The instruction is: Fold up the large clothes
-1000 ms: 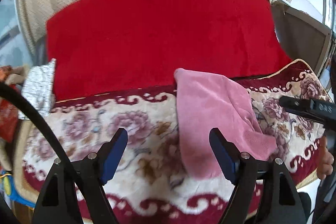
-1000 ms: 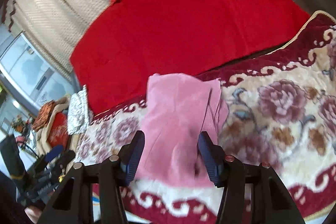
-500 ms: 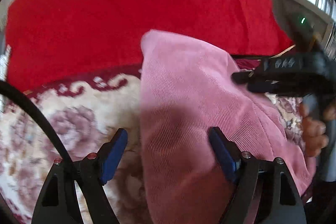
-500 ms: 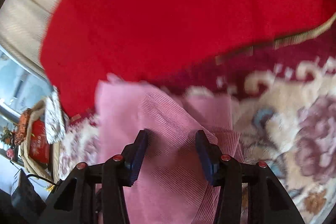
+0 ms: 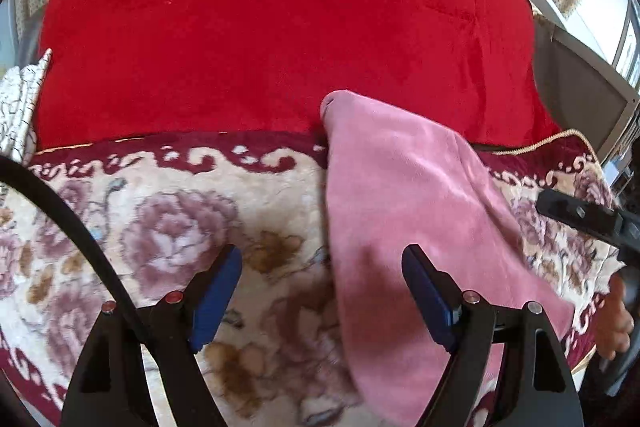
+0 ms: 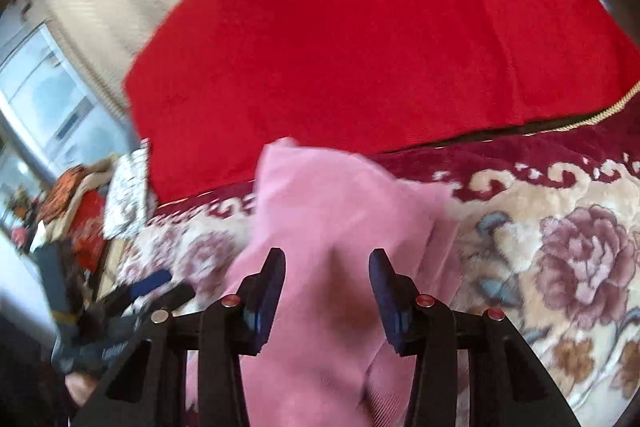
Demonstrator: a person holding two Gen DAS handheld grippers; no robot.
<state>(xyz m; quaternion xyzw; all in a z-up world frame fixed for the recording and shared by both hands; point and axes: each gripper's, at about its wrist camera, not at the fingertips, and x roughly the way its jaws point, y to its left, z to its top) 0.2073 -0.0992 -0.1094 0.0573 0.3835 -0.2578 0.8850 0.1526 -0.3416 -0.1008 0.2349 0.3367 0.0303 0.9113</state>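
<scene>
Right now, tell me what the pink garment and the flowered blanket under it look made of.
Pink garment: soft corduroy-like fabric, matte; fine parallel ribs show near the right gripper. Flowered blanket: thick plush, probably synthetic fleece; fuzzy pile, slightly glossy print.

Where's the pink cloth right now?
The pink cloth lies on the flowery blanket, its far end touching the red blanket, right of centre in the left wrist view.

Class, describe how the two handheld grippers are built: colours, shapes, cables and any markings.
Both are alike. The left gripper has black angular finger arms with triangular cut-outs, blue pads on the inner faces, and small red and silver studs on top. A black cable arcs across its left side. The right gripper has the same black arms, blue pads and studs. No readable markings show on either.
</scene>
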